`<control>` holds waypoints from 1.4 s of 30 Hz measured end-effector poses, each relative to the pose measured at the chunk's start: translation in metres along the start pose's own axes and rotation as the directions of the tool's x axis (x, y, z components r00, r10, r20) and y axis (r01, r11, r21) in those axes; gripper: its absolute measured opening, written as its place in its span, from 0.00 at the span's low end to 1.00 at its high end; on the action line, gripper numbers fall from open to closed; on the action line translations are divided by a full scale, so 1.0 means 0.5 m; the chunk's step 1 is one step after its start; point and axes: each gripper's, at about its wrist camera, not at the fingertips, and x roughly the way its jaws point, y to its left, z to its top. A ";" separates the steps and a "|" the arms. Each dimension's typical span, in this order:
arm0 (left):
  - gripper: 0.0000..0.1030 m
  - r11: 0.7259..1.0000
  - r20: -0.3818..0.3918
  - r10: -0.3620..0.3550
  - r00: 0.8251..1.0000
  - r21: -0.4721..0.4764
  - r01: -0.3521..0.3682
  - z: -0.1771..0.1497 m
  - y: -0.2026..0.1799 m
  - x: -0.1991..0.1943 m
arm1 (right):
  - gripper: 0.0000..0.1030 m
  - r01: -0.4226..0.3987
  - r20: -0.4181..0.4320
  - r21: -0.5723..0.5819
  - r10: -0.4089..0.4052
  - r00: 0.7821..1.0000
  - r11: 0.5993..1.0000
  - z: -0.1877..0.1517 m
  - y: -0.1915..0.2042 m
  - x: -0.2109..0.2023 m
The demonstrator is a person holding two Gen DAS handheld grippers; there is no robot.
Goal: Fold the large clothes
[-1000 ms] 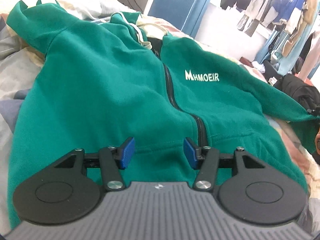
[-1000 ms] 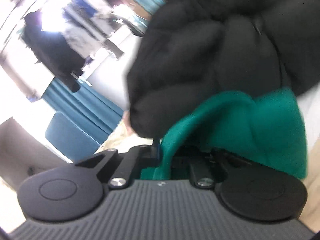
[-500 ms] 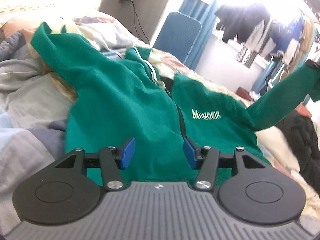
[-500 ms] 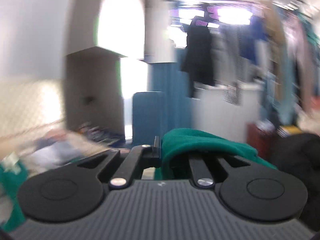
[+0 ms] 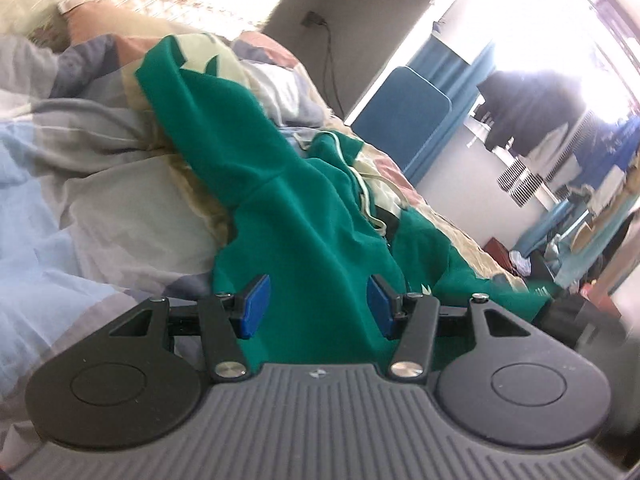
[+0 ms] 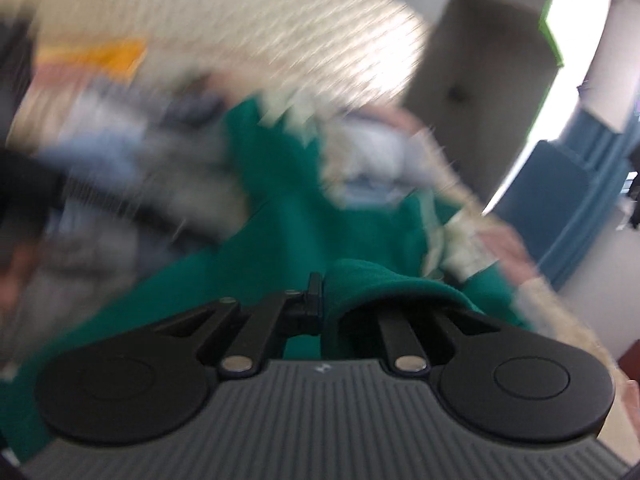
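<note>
My right gripper [image 6: 322, 300], clamped on the green hoodie's [image 5: 304, 216] sleeve [image 6: 384, 284], has swung it across the body while my left gripper [image 5: 316, 306] hovers empty, jaws apart, so the sleeve fold is underway.

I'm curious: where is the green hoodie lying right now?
The green hoodie lies spread across the patchwork bedding, centre of the left wrist view, one part pinched in the right hand-held gripper.

No legible text or labels
</note>
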 end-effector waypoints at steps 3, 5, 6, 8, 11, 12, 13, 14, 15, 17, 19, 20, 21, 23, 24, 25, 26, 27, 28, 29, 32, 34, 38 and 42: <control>0.58 1.000 0.003 -0.012 1.000 0.008 0.012 0.004 0.004 0.010 | 0.08 -0.048 -0.057 0.002 0.048 0.997 0.999 -0.034 0.030 0.018; 0.58 1.000 0.002 -0.022 1.000 0.013 0.022 0.004 0.003 0.019 | 0.09 -0.075 -0.086 0.032 0.077 0.993 0.997 -0.041 0.037 0.020; 0.58 1.000 -0.001 -0.027 1.000 0.014 0.027 0.002 0.001 0.022 | 0.13 -0.082 -0.095 0.058 0.087 0.992 0.995 -0.040 0.032 0.019; 0.58 0.999 -0.003 -0.036 0.999 0.015 0.036 0.002 -0.002 0.029 | 0.40 -0.105 -0.102 0.125 0.118 0.988 0.987 -0.040 0.022 0.005; 0.58 0.999 -0.004 -0.053 0.999 -0.001 0.053 0.003 -0.003 0.039 | 0.76 -0.134 -0.052 0.212 0.148 0.988 0.968 -0.053 0.006 -0.026; 0.58 0.998 -0.004 -0.064 0.998 -0.007 0.064 0.004 -0.003 0.041 | 0.76 -0.140 -0.044 0.235 0.155 0.987 0.962 -0.057 0.001 -0.041; 0.58 0.997 -0.004 -0.072 0.997 -0.010 0.072 0.004 -0.005 0.042 | 0.76 -0.142 -0.037 0.261 0.156 0.987 0.955 -0.062 -0.006 -0.054; 0.58 0.996 -0.004 -0.084 0.996 -0.009 0.084 0.003 -0.007 0.040 | 0.76 -0.143 -0.024 0.293 0.156 0.987 0.945 -0.069 -0.016 -0.071; 0.58 0.995 -0.004 -0.098 0.995 -0.004 0.098 0.002 -0.011 0.038 | 0.76 -0.147 -0.003 0.330 0.157 0.988 0.932 -0.079 -0.027 -0.089; 0.58 0.992 -0.009 -0.122 0.993 0.013 0.122 -0.004 -0.021 0.032 | 0.76 -0.156 0.020 0.387 0.161 0.987 0.909 -0.099 -0.051 -0.112; 0.58 0.990 -0.013 -0.140 0.990 0.032 0.140 -0.011 -0.036 0.027 | 0.76 -0.146 0.033 0.442 0.147 0.989 0.885 -0.117 -0.077 -0.130; 0.58 0.988 -0.014 -0.148 0.989 0.048 0.148 -0.016 -0.045 0.025 | 0.76 -0.140 0.041 0.469 0.137 0.990 0.872 -0.125 -0.093 -0.138; 0.58 0.986 -0.017 -0.152 0.988 0.067 0.152 -0.019 -0.054 0.025 | 0.76 -0.129 0.046 0.497 0.123 0.991 0.858 -0.131 -0.110 -0.142; 0.60 0.982 -0.029 -0.153 0.988 0.111 0.155 -0.030 -0.074 0.029 | 0.76 -0.096 0.048 0.560 0.084 0.995 0.823 -0.144 -0.149 -0.140; 0.61 0.979 -0.039 -0.153 0.987 0.132 0.157 -0.036 -0.084 0.034 | 0.76 -0.081 0.046 0.587 0.067 0.997 0.805 -0.152 -0.166 -0.135; 0.62 0.976 -0.049 -0.154 0.987 0.148 0.159 -0.042 -0.091 0.039 | 0.76 -0.064 0.040 0.613 0.050 0.998 0.787 -0.159 -0.185 -0.129; 0.62 0.973 -0.060 -0.151 0.987 0.167 0.159 -0.049 -0.100 0.046 | 0.76 -0.041 0.027 0.639 0.031 0.999 0.768 -0.167 -0.205 -0.122; 0.63 0.970 -0.071 -0.150 0.986 0.183 0.161 -0.054 -0.108 0.052 | 0.76 -0.010 0.005 0.666 0.009 1.000 0.746 -0.177 -0.225 -0.111; 0.63 0.966 -0.081 -0.151 0.985 0.198 0.165 -0.058 -0.115 0.058 | 0.76 0.025 -0.025 0.695 -0.010 1.000 0.719 -0.187 -0.247 -0.097; 0.64 0.962 -0.091 -0.152 0.984 0.214 0.168 -0.063 -0.123 0.064 | 0.76 0.055 -0.052 0.723 -0.025 0.998 0.689 -0.199 -0.266 -0.085; 0.66 0.953 -0.116 -0.157 0.981 0.241 0.181 -0.075 -0.141 0.084 | 0.76 0.110 -0.101 0.824 -0.047 0.994 0.556 -0.248 -0.328 -0.046; 0.67 0.948 -0.136 -0.164 0.977 0.254 0.194 -0.082 -0.149 0.098 | 0.76 0.115 -0.109 0.880 -0.041 0.993 0.460 -0.283 -0.359 -0.020; 0.68 0.938 -0.160 -0.147 0.976 0.290 0.189 -0.096 -0.159 0.137 | 0.75 0.080 -0.078 0.951 -0.018 0.997 0.300 -0.339 -0.387 0.018; 0.71 0.927 -0.192 -0.160 0.968 0.308 0.214 -0.109 -0.171 0.163 | 0.52 0.070 -0.070 0.950 -0.014 0.997 0.303 -0.343 -0.389 0.048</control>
